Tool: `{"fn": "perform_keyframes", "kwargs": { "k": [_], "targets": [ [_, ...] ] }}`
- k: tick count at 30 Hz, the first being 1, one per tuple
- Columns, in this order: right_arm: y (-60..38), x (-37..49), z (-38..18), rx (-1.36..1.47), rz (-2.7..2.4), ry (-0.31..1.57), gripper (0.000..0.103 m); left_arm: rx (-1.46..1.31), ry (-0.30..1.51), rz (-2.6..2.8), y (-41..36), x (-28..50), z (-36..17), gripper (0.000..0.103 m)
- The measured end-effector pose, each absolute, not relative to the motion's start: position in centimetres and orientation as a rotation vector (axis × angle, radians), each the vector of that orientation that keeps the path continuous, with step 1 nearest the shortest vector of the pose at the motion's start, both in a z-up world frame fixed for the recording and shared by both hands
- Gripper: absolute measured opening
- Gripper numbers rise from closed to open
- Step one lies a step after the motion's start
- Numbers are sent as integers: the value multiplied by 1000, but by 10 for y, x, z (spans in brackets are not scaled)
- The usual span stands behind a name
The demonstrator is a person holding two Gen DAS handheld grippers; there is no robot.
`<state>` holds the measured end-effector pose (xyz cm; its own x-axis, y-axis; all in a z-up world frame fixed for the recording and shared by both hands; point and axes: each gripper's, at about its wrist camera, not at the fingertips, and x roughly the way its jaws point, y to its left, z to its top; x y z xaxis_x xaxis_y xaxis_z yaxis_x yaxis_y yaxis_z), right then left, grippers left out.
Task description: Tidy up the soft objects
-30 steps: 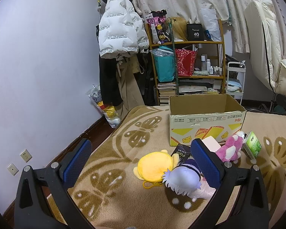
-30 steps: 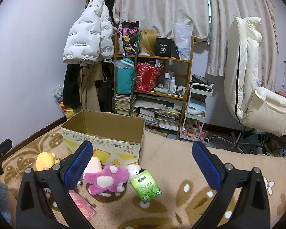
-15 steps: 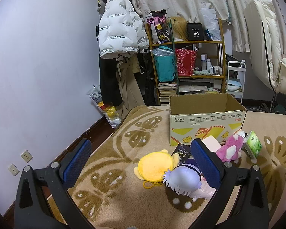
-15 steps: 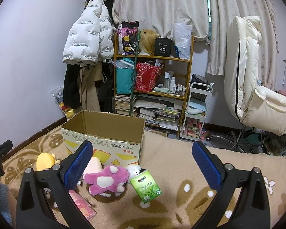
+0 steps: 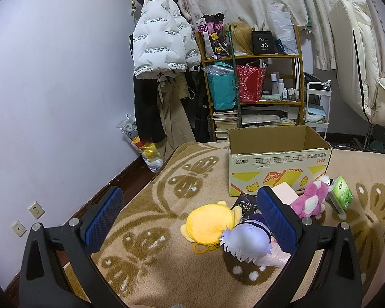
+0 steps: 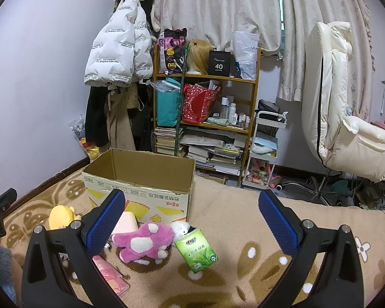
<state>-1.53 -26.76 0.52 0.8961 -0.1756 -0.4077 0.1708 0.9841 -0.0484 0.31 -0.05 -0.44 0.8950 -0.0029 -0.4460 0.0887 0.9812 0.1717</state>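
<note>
One purple-haired doll (image 5: 246, 241) in the left wrist view only.

Left gripper (image 5: 190, 213): jaws spread wide, nothing held between them; blue ribbed pads (image 5: 104, 217) seen at 8 and 4 o'clock of its own view, black arms angled inward from the lower corners. Right gripper (image 6: 191, 217): likewise spread wide and unloaded, pads (image 6: 278, 223) at 8 and 4 o'clock.
</note>
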Motion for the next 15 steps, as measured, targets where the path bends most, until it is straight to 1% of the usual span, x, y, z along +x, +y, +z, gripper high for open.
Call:
{"fn": "perform_keyframes", "kwargs": {
  "k": [15],
  "targets": [
    [-269, -16, 5, -7, -175, 425, 103, 192, 461, -46, 1, 5, -5, 103]
  ]
}}
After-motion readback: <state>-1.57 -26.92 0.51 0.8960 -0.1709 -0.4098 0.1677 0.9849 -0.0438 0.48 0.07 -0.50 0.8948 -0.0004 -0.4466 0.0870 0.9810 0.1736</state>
